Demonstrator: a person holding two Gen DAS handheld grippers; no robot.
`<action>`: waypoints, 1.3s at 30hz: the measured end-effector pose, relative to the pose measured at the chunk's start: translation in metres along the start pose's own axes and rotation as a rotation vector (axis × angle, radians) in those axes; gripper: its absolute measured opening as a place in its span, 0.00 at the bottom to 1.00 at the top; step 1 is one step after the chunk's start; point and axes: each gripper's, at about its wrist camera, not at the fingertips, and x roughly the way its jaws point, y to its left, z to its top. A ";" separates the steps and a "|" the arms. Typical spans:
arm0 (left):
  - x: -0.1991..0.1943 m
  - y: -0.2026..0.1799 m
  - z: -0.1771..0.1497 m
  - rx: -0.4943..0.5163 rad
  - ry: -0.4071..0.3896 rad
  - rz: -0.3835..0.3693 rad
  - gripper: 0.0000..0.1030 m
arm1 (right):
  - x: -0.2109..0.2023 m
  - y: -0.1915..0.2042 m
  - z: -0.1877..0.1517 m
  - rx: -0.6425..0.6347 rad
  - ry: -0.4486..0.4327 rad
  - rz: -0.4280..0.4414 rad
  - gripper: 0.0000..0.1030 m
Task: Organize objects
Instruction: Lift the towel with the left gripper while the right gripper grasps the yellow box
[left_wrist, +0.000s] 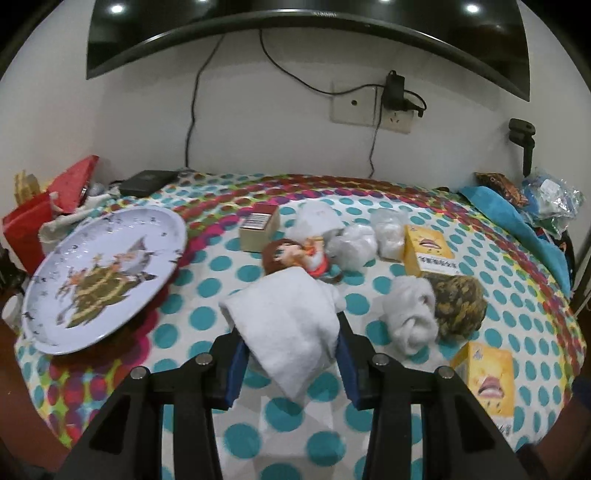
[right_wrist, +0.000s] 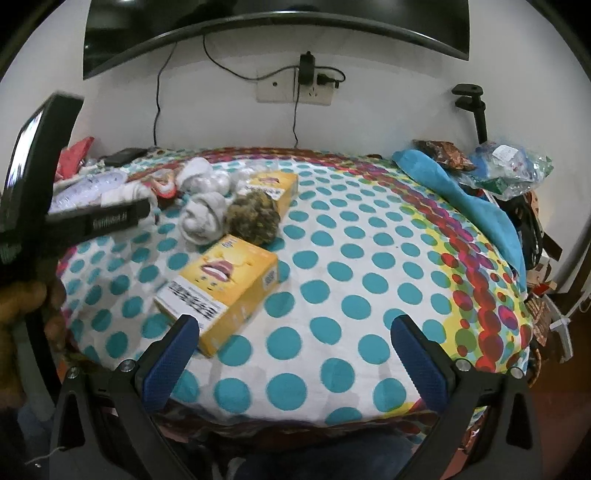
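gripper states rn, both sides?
Left gripper: closed on the white folded cloth.
Right gripper: open, nothing between its fingers; yellow box lies just ahead of its left finger.

I see a white cloth (left_wrist: 291, 328), teal-dotted tablecloth (right_wrist: 332, 258) with red-dotted border, yellow box (right_wrist: 221, 291), pale plate (left_wrist: 99, 273) with tree print, blue gripper pads (right_wrist: 170, 365).

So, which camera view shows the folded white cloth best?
The left wrist view. There the white cloth sits large and central, pinched between the blue pads of the left claw. In the right wrist view, only a small, blurred white patch shows behind the left claw's black body, probably the same cloth.
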 end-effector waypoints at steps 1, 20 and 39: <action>-0.002 0.003 -0.002 -0.002 -0.004 -0.001 0.42 | -0.001 0.001 0.002 0.013 -0.003 0.016 1.00; -0.025 0.042 -0.015 -0.067 -0.049 0.000 0.42 | 0.045 0.045 0.016 0.065 0.087 -0.209 1.00; -0.021 0.042 -0.022 -0.072 -0.031 -0.017 0.42 | 0.059 0.006 0.020 0.099 0.079 0.035 0.32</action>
